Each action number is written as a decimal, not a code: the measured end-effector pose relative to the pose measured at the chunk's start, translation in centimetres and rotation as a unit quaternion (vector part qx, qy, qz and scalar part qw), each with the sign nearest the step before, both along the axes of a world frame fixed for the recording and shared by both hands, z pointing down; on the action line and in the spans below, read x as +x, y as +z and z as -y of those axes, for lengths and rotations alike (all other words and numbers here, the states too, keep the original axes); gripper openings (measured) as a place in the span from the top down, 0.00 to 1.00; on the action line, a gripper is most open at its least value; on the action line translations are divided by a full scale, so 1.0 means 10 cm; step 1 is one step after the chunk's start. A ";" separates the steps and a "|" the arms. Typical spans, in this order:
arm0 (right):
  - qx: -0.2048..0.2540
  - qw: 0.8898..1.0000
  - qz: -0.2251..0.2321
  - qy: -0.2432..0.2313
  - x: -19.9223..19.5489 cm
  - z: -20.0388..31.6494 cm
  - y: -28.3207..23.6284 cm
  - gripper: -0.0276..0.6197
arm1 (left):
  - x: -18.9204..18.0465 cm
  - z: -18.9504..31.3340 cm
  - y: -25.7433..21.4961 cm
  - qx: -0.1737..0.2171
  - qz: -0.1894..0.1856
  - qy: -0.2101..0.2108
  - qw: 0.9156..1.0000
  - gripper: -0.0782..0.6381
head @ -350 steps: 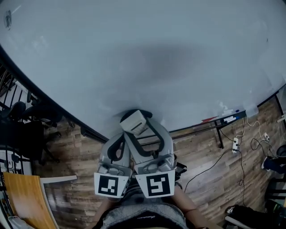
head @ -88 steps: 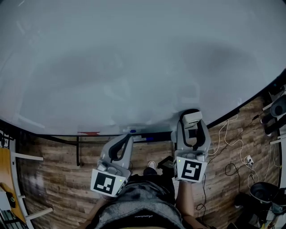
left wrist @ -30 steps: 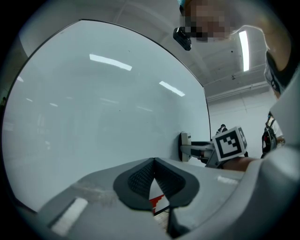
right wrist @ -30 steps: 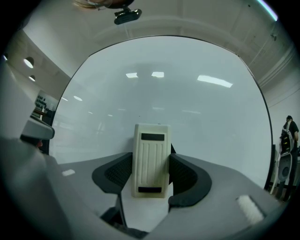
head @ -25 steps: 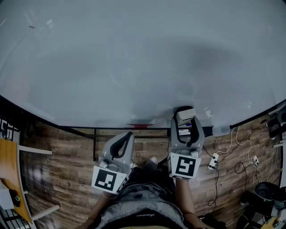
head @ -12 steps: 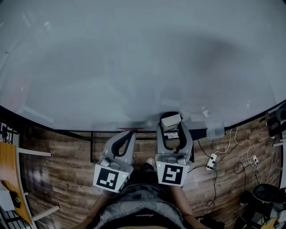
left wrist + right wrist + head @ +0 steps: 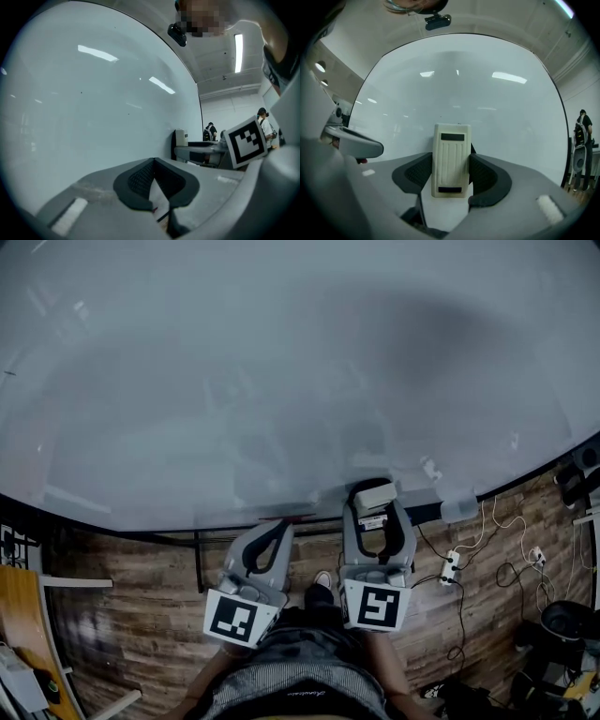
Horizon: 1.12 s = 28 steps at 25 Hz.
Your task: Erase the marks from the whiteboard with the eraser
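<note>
The whiteboard (image 7: 281, 381) fills the top of the head view, and I see no clear marks on it. My right gripper (image 7: 373, 499) is shut on a cream, ribbed eraser (image 7: 372, 495) at the board's lower edge. In the right gripper view the eraser (image 7: 451, 157) stands upright between the dark pads of the right gripper (image 7: 451, 174), facing the whiteboard (image 7: 487, 108). My left gripper (image 7: 277, 527) hangs just left of it, shut and empty. In the left gripper view the left gripper (image 7: 154, 177) has its pads pressed together, with the whiteboard (image 7: 84, 103) to its left.
A red marker (image 7: 298, 517) lies on the board's ledge between the grippers. A power strip (image 7: 454, 565) and cables lie on the wooden floor (image 7: 141, 615) at the right. A wooden desk (image 7: 21, 634) stands at the lower left. A person (image 7: 583, 129) stands far off at the right.
The right gripper with the eraser has shifted slightly right along the board's lower edge since half a second ago. The left gripper stays shut and low beside it.
</note>
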State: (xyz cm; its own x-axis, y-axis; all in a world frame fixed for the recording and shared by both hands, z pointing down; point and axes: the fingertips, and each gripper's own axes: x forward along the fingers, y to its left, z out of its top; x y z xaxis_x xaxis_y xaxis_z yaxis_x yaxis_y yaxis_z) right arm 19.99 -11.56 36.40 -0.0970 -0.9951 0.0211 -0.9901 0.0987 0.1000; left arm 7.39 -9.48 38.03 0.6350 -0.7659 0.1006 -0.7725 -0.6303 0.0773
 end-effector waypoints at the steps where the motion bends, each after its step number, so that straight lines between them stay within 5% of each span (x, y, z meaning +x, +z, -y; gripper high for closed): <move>1: 0.002 1.000 0.003 0.003 -0.05 0.00 0.00 0.57 | -0.06 0.00 0.01 -0.002 0.001 0.006 1.000 0.89; 28: 0.008 1.000 -0.009 0.018 -1.56 -0.01 0.02 0.57 | -1.49 -0.04 0.17 -0.011 -0.005 0.071 0.997 0.89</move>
State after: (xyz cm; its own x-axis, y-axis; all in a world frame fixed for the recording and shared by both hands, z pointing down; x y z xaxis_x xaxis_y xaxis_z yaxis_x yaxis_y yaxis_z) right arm 4.37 -11.44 36.57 -0.0613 -0.9981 0.0074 -0.9910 0.0618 0.1186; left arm -7.50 -9.07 39.75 0.7379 -0.6659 0.1099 -0.6747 -0.7314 0.0992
